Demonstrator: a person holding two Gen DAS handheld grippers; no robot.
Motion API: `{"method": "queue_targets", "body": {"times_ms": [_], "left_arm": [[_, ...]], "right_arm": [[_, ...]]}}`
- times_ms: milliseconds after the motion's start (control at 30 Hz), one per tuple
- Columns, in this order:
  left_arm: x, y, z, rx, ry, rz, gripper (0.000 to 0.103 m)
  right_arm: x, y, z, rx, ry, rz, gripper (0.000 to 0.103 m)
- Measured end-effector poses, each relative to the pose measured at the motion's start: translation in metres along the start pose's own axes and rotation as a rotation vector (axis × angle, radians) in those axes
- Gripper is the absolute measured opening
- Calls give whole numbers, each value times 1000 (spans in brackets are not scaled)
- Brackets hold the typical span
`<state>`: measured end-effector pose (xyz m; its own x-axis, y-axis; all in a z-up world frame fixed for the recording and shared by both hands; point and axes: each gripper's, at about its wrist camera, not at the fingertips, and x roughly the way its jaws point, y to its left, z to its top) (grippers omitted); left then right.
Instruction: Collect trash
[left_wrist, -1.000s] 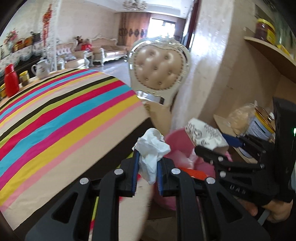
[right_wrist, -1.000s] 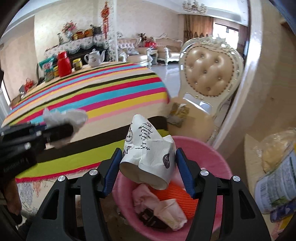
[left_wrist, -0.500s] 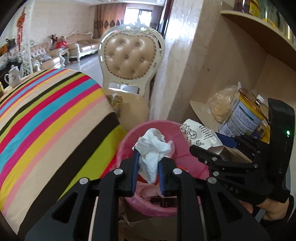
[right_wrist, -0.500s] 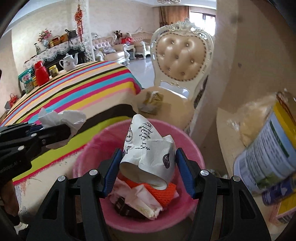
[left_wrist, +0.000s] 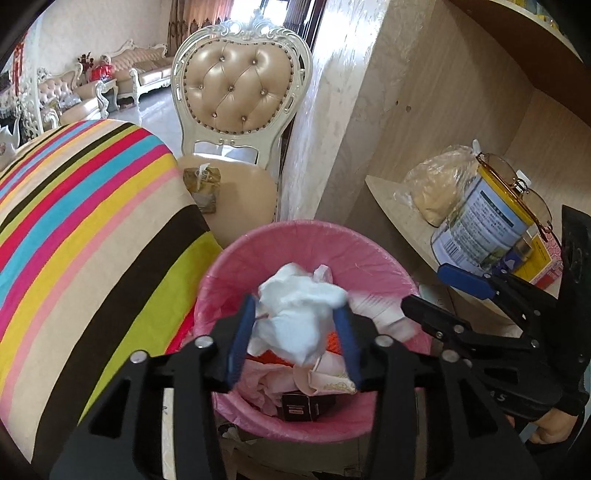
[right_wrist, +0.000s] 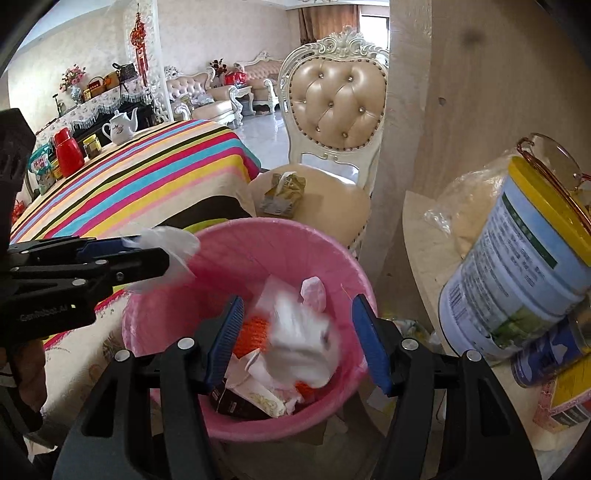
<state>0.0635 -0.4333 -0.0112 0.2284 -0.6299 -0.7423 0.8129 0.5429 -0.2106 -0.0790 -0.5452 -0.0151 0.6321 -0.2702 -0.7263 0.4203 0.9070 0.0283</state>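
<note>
A pink trash bin (left_wrist: 258, 243) (right_wrist: 243, 240) holds paper, an orange net and a dark box. My left gripper (left_wrist: 293, 338) is over the bin with its jaws wide apart. A crumpled white tissue (left_wrist: 295, 317) hangs loose between them and also shows at my left fingertips in the right wrist view (right_wrist: 166, 247). My right gripper (right_wrist: 303, 336) is open over the bin. The white paper cup (right_wrist: 303, 343) is blurred below its jaws, inside the bin. The right gripper (left_wrist: 436, 295) shows empty in the left wrist view.
A table with a striped cloth (left_wrist: 81, 221) is left of the bin. A beige chair (left_wrist: 236, 110) with a packet on its seat stands behind it. A shelf (left_wrist: 399, 206) at right holds a tin (left_wrist: 484, 229), a bag and glasses.
Both grippers moved over the bin and opened. The paper cup left my right gripper and fell into the bin. The tissue is loose between my left jaws.
</note>
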Motion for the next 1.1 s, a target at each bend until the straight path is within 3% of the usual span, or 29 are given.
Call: {"method": "queue_targets", "body": {"times_ms": [200, 433, 700, 1100], "left_arm": [[-13, 4, -8, -10, 1, -6, 63], [-37, 7, -28, -18, 3, 4, 82], [-47, 4, -34, 15, 30, 18, 91], [-39, -2, -34, 31, 39, 25, 94]], "right_arm": [[-9, 3, -2, -17, -2, 4, 75], [-14, 12, -8, -43, 11, -14, 79], [-22, 15, -13, -50, 22, -25, 84], [-20, 15, -16, -63, 36, -8, 84]]}}
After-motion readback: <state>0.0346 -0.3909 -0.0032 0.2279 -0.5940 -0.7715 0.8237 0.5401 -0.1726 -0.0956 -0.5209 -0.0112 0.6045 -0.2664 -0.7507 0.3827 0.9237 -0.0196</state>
